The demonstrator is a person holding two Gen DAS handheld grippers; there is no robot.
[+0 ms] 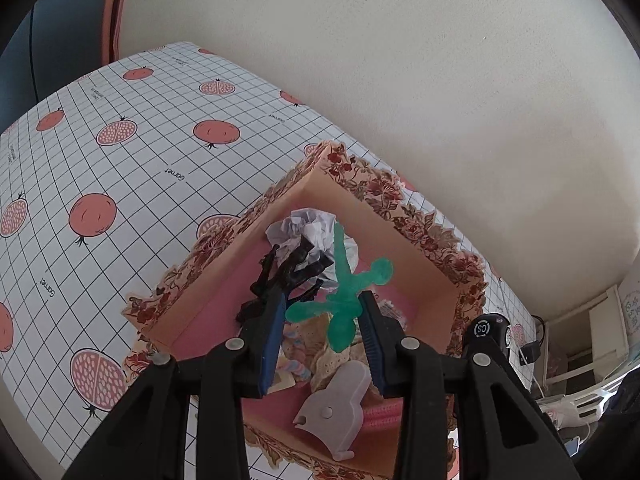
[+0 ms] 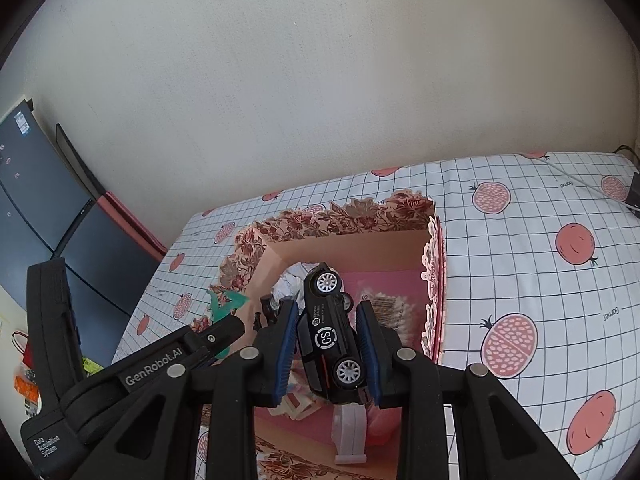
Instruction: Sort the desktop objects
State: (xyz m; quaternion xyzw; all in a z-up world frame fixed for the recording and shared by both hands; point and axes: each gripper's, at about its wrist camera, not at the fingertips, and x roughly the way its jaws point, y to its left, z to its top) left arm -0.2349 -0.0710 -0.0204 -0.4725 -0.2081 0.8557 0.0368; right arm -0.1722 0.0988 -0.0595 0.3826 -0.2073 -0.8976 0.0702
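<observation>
Taking the floral box (image 1: 404,216) as my landmark: it sits on the pomegranate-print desk (image 1: 132,184) against the wall and already holds a crumpled paper ball (image 1: 308,228) in its far corner, plus a pale plastic clip-like piece (image 1: 336,404) and some pastel oddments near its front wall, so I judge the sorting well along. The desk to either side of the box looks bare in both views, and what seems left is dropping what I carry. My left gripper (image 1: 322,312) hangs over the box's middle, pinching a translucent green stretchy figure (image 1: 344,296) together with a black spiky toy (image 1: 280,276); the figure's long axis runs from my fingers up toward the paper ball, limbs splayed sideways. My right gripper (image 2: 328,336) hovers over the box too, pressed tight on a black toy car (image 2: 330,332), its length lying along my fingers, one end toward the box's far wall, wheels facing right.
</observation>
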